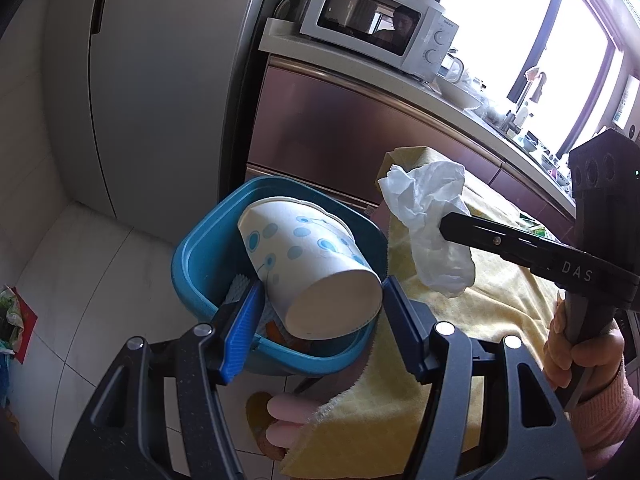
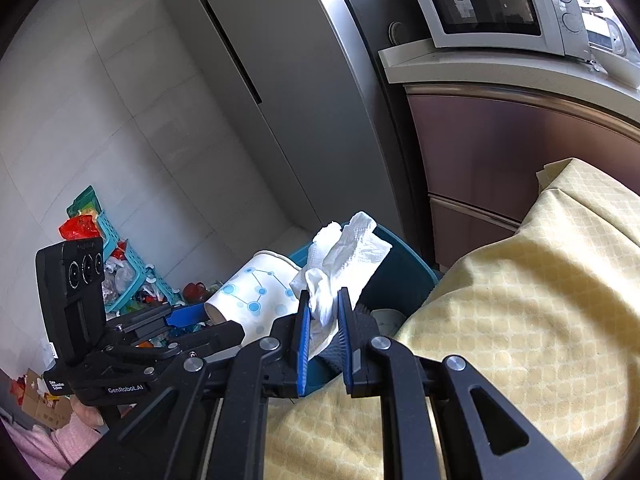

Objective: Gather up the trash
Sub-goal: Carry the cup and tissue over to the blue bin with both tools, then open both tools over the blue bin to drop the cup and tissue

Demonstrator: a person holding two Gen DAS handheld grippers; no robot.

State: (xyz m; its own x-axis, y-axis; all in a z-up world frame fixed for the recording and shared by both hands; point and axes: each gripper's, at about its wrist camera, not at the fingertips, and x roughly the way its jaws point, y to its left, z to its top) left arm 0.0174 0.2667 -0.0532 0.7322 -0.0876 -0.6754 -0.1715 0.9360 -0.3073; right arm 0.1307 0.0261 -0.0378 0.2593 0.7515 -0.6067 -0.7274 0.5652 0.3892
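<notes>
My left gripper [image 1: 322, 296] is shut on a white paper cup [image 1: 308, 264] with blue dots. The cup lies tilted, bottom toward the camera, over a blue bin [image 1: 200, 248] that has some litter inside. My right gripper [image 1: 446, 227] reaches in from the right, shut on a crumpled white tissue [image 1: 424, 208] just right of the bin, above the yellow cloth [image 1: 500, 300]. In the right wrist view the tissue [image 2: 348, 252] sticks up from between the blue pads of my right gripper [image 2: 323, 300], in front of the bin [image 2: 404, 264]. The cup [image 2: 256, 292] and my left gripper [image 2: 212, 320] sit to its left.
The yellow cloth [image 2: 520, 300] covers a table beside the bin. Behind stand a grey fridge [image 1: 160, 80], a brown cabinet [image 1: 340, 128] and a white microwave [image 1: 380, 20] on the counter. Colourful clutter and a turquoise rack [image 2: 120, 272] lie on the tiled floor at left.
</notes>
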